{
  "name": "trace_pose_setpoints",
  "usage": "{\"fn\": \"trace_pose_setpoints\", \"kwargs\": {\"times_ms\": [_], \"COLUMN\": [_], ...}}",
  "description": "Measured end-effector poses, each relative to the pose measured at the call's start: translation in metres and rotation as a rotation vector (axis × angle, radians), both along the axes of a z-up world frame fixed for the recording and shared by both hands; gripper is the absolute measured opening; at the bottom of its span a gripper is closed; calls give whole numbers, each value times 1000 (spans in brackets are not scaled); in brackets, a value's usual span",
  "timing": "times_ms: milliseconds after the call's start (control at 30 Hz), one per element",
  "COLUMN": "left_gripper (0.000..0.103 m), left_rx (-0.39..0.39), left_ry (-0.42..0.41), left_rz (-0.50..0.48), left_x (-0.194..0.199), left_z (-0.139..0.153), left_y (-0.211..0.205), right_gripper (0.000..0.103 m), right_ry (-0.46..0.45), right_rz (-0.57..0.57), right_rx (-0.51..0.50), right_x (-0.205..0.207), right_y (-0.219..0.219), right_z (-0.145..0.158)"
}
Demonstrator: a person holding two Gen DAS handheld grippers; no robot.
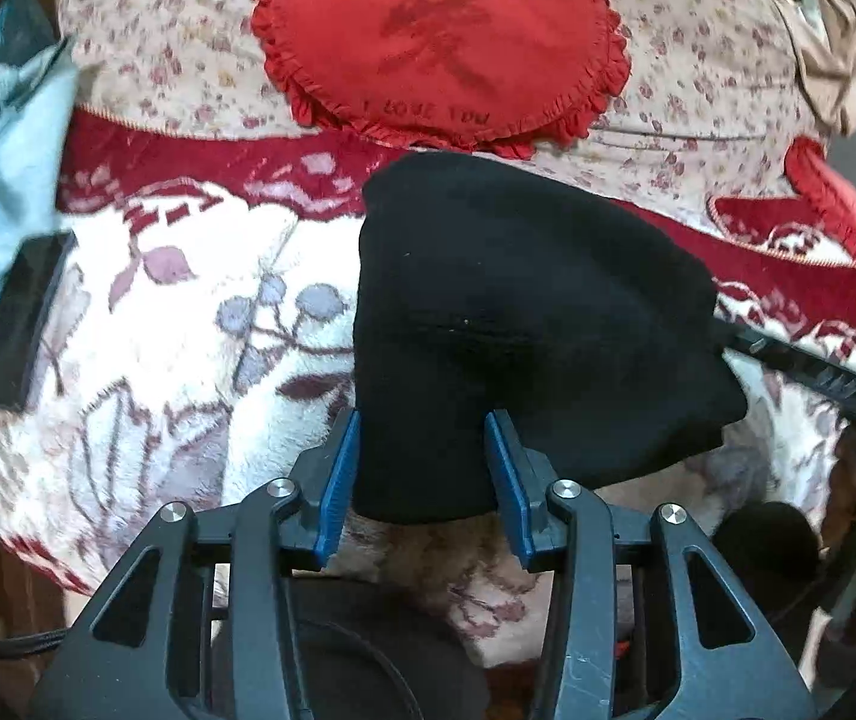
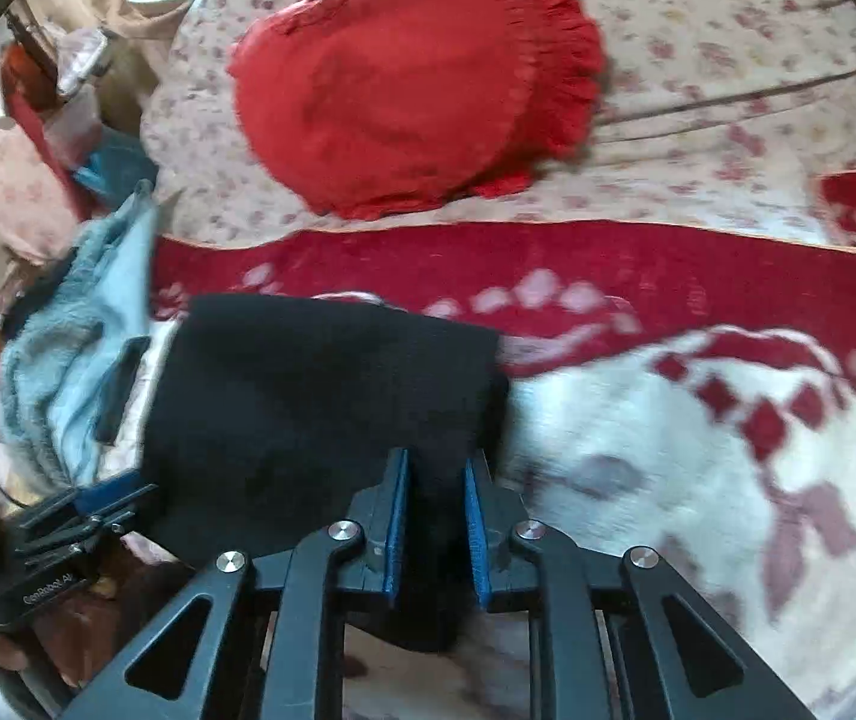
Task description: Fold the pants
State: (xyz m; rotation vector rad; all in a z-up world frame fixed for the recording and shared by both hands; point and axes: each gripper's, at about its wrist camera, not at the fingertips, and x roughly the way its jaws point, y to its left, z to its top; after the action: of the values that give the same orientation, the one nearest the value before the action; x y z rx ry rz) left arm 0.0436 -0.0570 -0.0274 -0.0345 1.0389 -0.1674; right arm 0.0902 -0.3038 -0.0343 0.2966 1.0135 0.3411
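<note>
Pants (image 1: pixel 523 312): black matt knit cloth, soft, no sheen. Blanket (image 1: pixel 188 360): fluffy plush, red and white. Heart cushion (image 1: pixel 433 36): red cloth, ruffled edge. Left claw (image 1: pixel 422 468): black matt plastic links, ribbed blue pads (image 1: pixel 341 480), shiny metal pins. Far-left towel (image 2: pixel 68 348): pale blue terry.

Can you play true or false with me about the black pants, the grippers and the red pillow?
1. The black pants are between the left gripper's blue pads. True.
2. The heart pillow is blue. False: it is red with a frilly edge.
3. The right gripper is empty. False: black pants cloth sits between its pads.
4. The pants lie on a red and white flowery blanket. True.
5. The pillow sits on top of the pants. False: it lies farther back, on the flowered sheet.
</note>
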Motion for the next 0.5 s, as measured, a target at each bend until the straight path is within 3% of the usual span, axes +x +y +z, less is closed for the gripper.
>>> {"fn": "trace_pose_setpoints", "kwargs": {"times_ms": [133, 267, 367, 500], "left_gripper": [41, 41, 41, 45], "left_rx": [-3, 22, 49, 80], "left_ry": [-16, -42, -47, -17], "left_rz": [5, 15, 24, 42], "left_x": [4, 20, 37, 57], "left_z": [11, 18, 16, 3], "left_y": [2, -1, -8, -13], "right_gripper": [19, 19, 19, 19], "right_ry": [-76, -153, -153, -79], "right_rz": [-41, 56, 113, 129], "right_rx": [34, 87, 54, -36], "right_x": [-8, -8, 4, 29], "right_y": [-20, 4, 32, 57], "right_z": [25, 50, 45, 11]}}
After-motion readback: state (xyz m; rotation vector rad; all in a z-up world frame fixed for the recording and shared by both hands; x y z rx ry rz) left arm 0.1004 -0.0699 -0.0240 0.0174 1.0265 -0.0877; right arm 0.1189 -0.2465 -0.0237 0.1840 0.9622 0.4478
